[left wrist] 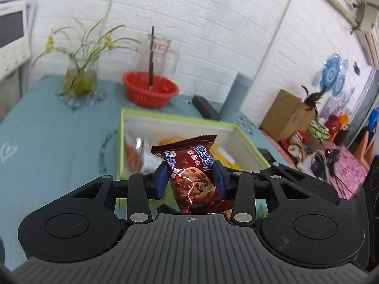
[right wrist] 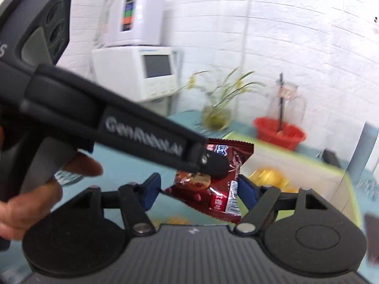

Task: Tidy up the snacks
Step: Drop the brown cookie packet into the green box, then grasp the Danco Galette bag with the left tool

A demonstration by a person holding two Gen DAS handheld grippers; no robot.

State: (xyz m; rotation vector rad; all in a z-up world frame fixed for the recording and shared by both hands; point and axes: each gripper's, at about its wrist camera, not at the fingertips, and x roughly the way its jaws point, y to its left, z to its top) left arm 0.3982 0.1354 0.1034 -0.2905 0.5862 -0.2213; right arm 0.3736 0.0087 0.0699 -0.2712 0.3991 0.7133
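My left gripper point(left wrist: 190, 177) is shut on a dark red cookie packet point(left wrist: 191, 172) and holds it upright above the near edge of a green-rimmed white box point(left wrist: 246, 139) that holds several snacks. In the right wrist view the left gripper point(right wrist: 213, 165) crosses from the upper left, gripping the same packet point(right wrist: 220, 196). My right gripper point(right wrist: 200, 194) is open, with its blue pads on either side of the packet's lower part; I cannot tell if they touch it. The box point(right wrist: 315, 163) lies beyond.
A red basket point(left wrist: 150, 90), a glass jug point(left wrist: 157, 54) with a dark stick, a plant vase point(left wrist: 80, 78), a blue cylinder point(left wrist: 235, 97) and a black block point(left wrist: 206, 108) stand behind the box on the teal tablecloth point(left wrist: 59, 130). Clutter lies right of the table.
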